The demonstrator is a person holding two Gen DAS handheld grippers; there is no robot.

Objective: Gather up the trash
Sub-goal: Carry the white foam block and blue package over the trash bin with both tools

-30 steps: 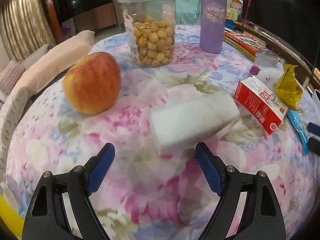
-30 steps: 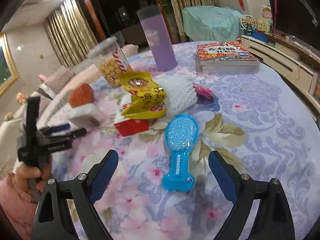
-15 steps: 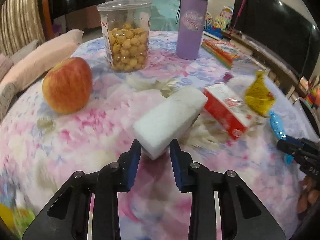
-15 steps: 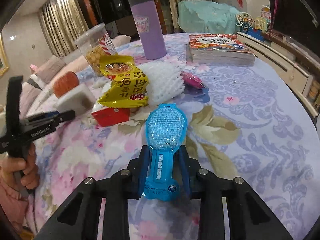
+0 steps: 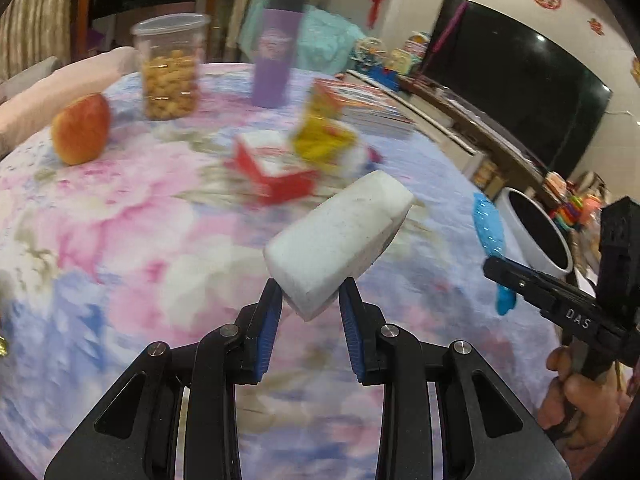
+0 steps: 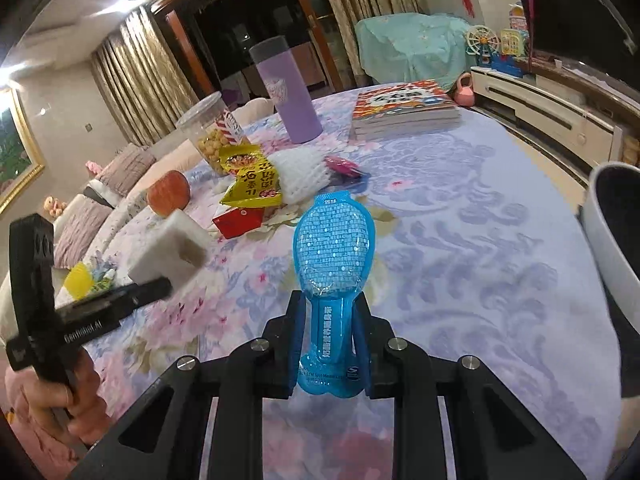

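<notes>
Over the round table with its flowered cloth (image 5: 120,240), both grippers have their catch: the left gripper (image 5: 310,308) is clamped on the near corner of a white foam block (image 5: 340,240), which sticks out ahead of the pads and looks clear of the cloth, while the right gripper (image 6: 328,344) pinches the narrow neck of a blue plastic blister pack (image 6: 332,248), its jaws having just drawn in around it. I'd call this the carrying step, with pickup done and dropping still to come. A white bin (image 5: 536,236) stands just off the table's edge on the right-hand side, beyond the blue pack, and seems the obvious place for both. The next move calls for swinging each piece over that rim and letting go only once it is above the opening; the foam is held by a corner, so a quick swing might twist it loose. Both tools point slantwise down at the table, each gripped in a bare hand (image 5: 580,396) below its body. More litter waits: a red carton (image 5: 276,172), a yellow wrapper (image 5: 320,136) and white foam netting (image 6: 300,176)
</notes>
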